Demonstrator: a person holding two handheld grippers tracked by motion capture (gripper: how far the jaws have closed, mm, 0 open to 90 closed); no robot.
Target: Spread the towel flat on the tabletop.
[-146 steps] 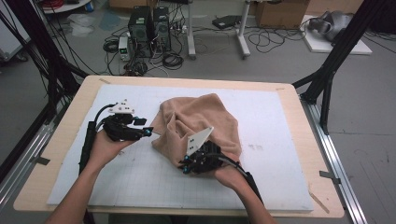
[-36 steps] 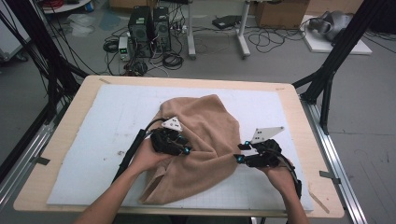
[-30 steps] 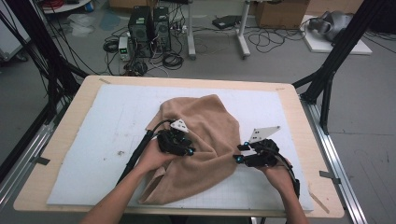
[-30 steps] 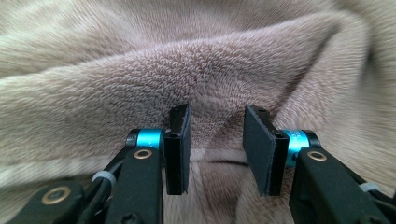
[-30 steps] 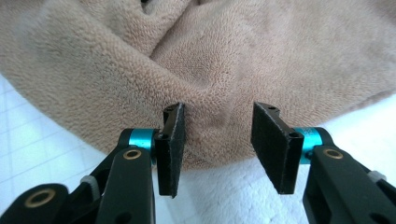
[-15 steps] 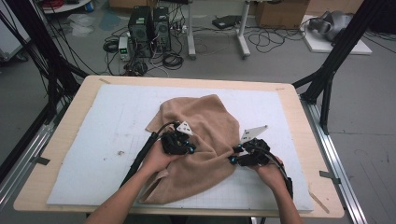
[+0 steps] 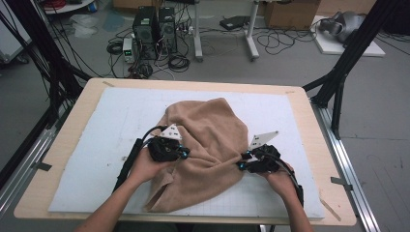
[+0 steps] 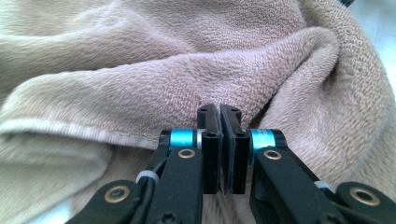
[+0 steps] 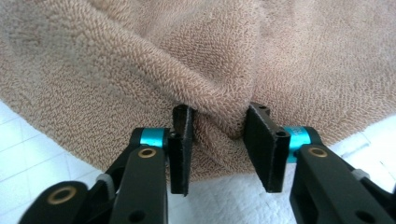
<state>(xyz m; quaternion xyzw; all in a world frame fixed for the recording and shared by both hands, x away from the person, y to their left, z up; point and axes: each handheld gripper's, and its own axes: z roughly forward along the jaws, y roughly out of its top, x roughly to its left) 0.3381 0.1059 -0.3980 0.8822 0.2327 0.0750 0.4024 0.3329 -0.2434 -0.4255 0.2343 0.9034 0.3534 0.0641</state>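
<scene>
Lying crumpled in the middle of the white mat (image 7: 96, 145), the tan towel (image 7: 212, 140) is being worked from both sides at once. The left gripper (image 7: 186, 152) sits at the towel's left edge. In the left gripper view its jaws are pressed together with almost no gap, close against a hemmed fold of the towel (image 8: 140, 102). Whether a thin layer of cloth is caught between them, the pictures do not show clearly, so it cannot be said for sure.

The right gripper (image 7: 240, 164) is at the right border of the towel. In the right gripper view its jaws stand partly apart, one on each side of a raised ridge of the towel (image 9: 219, 112), and they have not closed on it yet. This placement seems chosen so that each tool takes one side of the cloth, which would allow the person to pull it flat or lift it evenly.

The lower border of the towel curves just in front of the right gripper, with bare mat under it, so that jaw has room to slide below the edge. The mat is free to the left, to the right and toward the far side, well inside the wooden table (image 7: 309, 101) rim. The near corner of the towel reaches close to the front edge of the mat, between the two forearms, so spreading toward the far side looks easier.
</scene>
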